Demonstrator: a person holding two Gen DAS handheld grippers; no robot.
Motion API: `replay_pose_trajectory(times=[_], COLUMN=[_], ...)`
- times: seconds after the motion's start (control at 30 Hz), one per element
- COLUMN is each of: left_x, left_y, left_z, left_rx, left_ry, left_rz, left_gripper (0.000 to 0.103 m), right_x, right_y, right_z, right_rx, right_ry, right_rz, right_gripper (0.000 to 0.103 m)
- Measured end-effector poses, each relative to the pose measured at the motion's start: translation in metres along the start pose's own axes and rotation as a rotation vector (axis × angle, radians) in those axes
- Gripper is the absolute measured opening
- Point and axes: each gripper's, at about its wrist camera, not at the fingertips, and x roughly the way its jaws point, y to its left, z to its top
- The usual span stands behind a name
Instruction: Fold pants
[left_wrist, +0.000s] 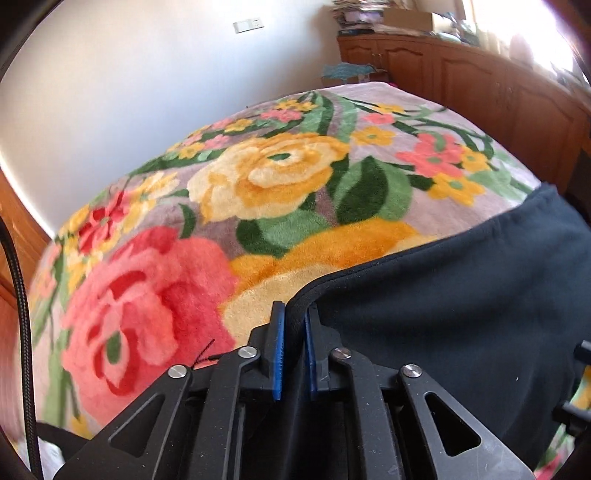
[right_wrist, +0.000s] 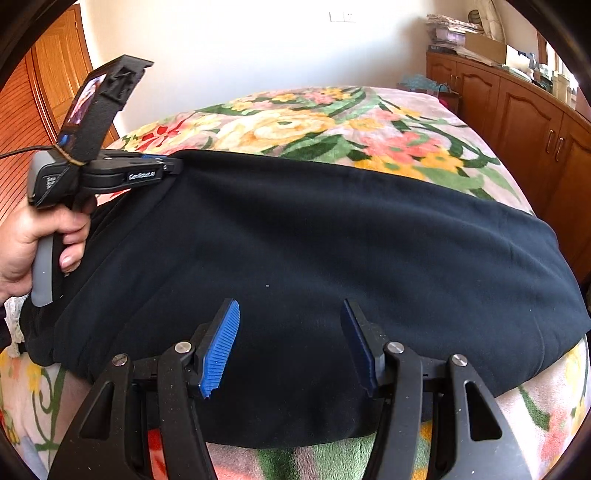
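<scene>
- Only the right wrist view shows the person's left hand, wrapped round the handle of the left gripper at the far left.
- The left gripper is clamped on a seamed edge of the black pants; its own view shows the hem pinched between the blue pads.
- The pants lie spread across the floral blanket on the bed; their full width shows only from the right wrist.
- The right gripper hovers over the near edge of the pants, fingers apart and gripping nothing.
- Wooden cabinets line the right wall.
</scene>
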Motion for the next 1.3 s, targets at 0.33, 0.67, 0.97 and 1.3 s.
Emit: replay_pose_trajectory(times=[0.33, 0.67, 0.97, 1.3], left_x=[-0.064, -0.165, -0.241, -0.284], left_y=[0.018, 0.033, 0.030, 0.026], left_z=[-0.038, -0.111, -0.162, -0.197], left_rx=[-0.087, -0.175, -0.244, -0.263], left_ry=[-0.086, -0.120, -0.124, -0.166], left_rz=[-0.101, -0.079, -0.023, 0.015], left_gripper=[0.055, 0.065, 0.065, 0.065], right_x=[0.006, -0.008, -0.041, -0.058], right_y=[0.008, 0.021, 0.034, 0.065], right_z=[-0.002, -0.002, -0.006, -0.028], right_rx=[-0.037, -0.067, -0.074, -0.140], right_ry=[0.012, -0.009, -0.037, -0.006], right_rz=[0.016, 0.052, 0.067, 0.062], right_gripper=[0.058, 0.058, 0.058, 0.058])
